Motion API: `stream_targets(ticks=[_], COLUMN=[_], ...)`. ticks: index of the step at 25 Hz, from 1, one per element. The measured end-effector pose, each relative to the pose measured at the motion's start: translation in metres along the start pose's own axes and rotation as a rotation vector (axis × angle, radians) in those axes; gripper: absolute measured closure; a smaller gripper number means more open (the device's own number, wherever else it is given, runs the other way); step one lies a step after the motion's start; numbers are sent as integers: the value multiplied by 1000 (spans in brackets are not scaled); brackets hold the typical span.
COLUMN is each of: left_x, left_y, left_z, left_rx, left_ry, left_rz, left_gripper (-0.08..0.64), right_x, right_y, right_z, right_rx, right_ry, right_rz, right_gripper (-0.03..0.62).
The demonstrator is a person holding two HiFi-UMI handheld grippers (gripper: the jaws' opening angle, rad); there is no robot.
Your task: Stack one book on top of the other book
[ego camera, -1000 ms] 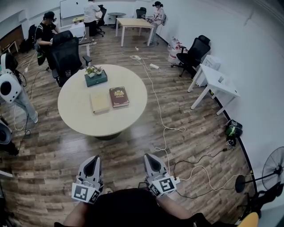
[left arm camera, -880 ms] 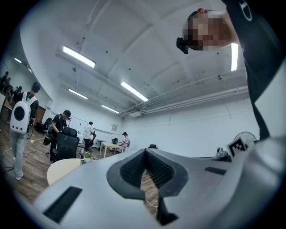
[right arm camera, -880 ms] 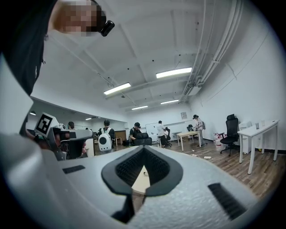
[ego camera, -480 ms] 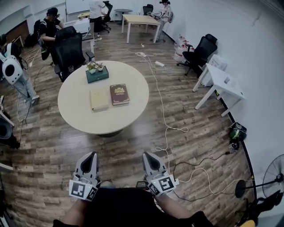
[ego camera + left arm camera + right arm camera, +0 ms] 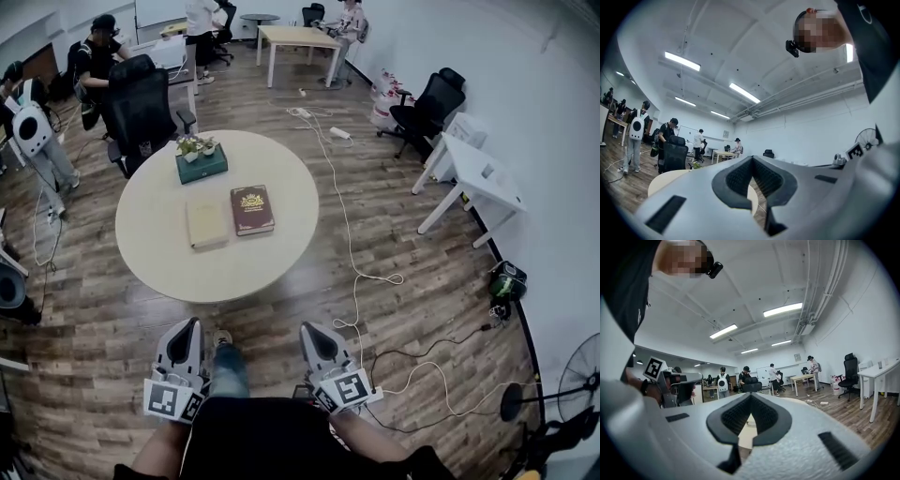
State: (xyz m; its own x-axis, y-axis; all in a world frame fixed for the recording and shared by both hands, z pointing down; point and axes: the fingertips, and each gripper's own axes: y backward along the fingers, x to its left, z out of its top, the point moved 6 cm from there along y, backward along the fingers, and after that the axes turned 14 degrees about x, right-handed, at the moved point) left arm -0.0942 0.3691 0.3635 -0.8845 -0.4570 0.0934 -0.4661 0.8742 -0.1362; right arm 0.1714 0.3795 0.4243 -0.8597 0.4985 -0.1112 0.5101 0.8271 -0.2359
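Note:
Two books lie side by side on the round beige table (image 5: 169, 272): a tan book (image 5: 205, 224) on the left and a dark red book (image 5: 251, 208) with a gold emblem on the right. Both grippers hang well short of the table, low in the head view. My left gripper (image 5: 190, 325) is shut and empty, its jaws pointing at the table (image 5: 670, 176). My right gripper (image 5: 310, 330) is also shut and empty, with the table (image 5: 745, 434) seen ahead between its pads.
A green box with a small plant (image 5: 201, 159) stands at the table's far side. A black office chair (image 5: 141, 108) is behind the table. White cables (image 5: 349, 234) trail over the wood floor to the right. People stand and sit at the back; a white desk (image 5: 478, 178) is right.
The table has drawn nearer in the head view as I walk toward it. A foot now shows between the two grippers. Both grippers stay shut.

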Motion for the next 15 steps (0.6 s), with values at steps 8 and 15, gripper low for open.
stream_targets(ticks=[8, 15], left_x=[95, 190], left_y=[-122, -226], left_z=[20, 43], left_rx=[4, 16], left_ry=[24, 41], left_rz=[-62, -127], left_gripper=[555, 555], right_x=[-47, -74], right_y=[-127, -248], right_z=[38, 82], right_rx=[23, 25], right_ry=[17, 39], right_rz=[-77, -155], right_gripper=[588, 588])
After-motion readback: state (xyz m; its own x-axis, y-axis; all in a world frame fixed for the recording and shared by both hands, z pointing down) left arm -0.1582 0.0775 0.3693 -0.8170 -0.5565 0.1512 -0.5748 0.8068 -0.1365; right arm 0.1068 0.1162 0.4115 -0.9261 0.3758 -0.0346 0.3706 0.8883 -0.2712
